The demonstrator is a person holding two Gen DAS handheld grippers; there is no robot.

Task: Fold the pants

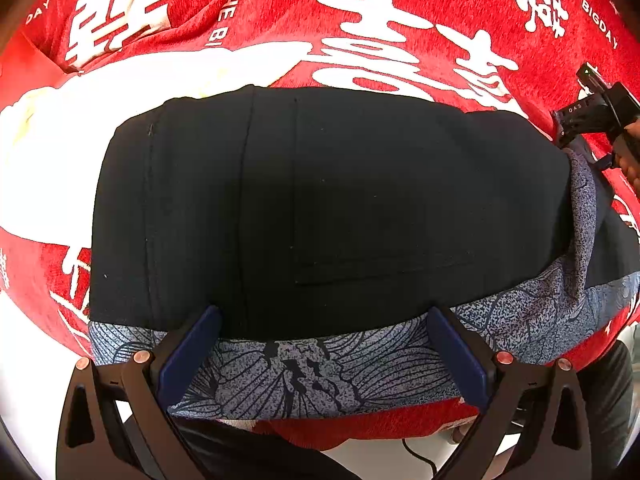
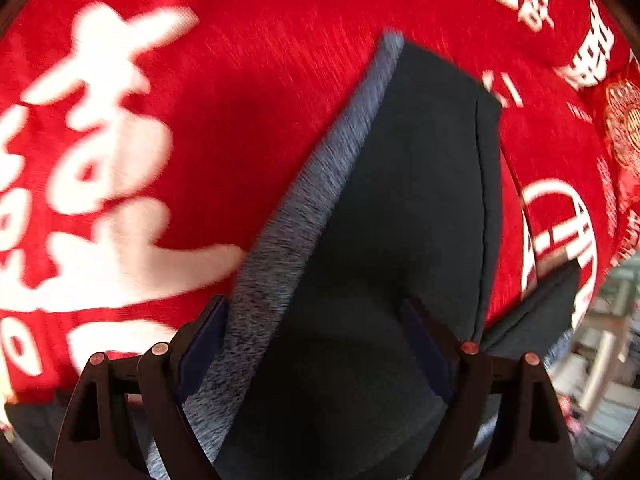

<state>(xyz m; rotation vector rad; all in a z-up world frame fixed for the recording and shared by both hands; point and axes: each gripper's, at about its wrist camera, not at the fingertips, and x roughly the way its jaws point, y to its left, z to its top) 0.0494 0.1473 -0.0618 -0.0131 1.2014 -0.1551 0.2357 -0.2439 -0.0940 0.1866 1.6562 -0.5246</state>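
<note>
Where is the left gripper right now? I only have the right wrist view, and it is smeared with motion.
Observer: The left gripper is open at the near edge of the pants, with one finger on either side of a floral grey band.
Operator: Does the fold look tidy from that side?
Observer: Yes. In the left wrist view the pants lie as one flat dark block on the red cloth, with a stitched pocket outline facing up.
Operator: Where does my gripper sit on the pants?
Observer: The right gripper is at the far right edge of the pants, where a strip of grey lining is turned up.
</note>
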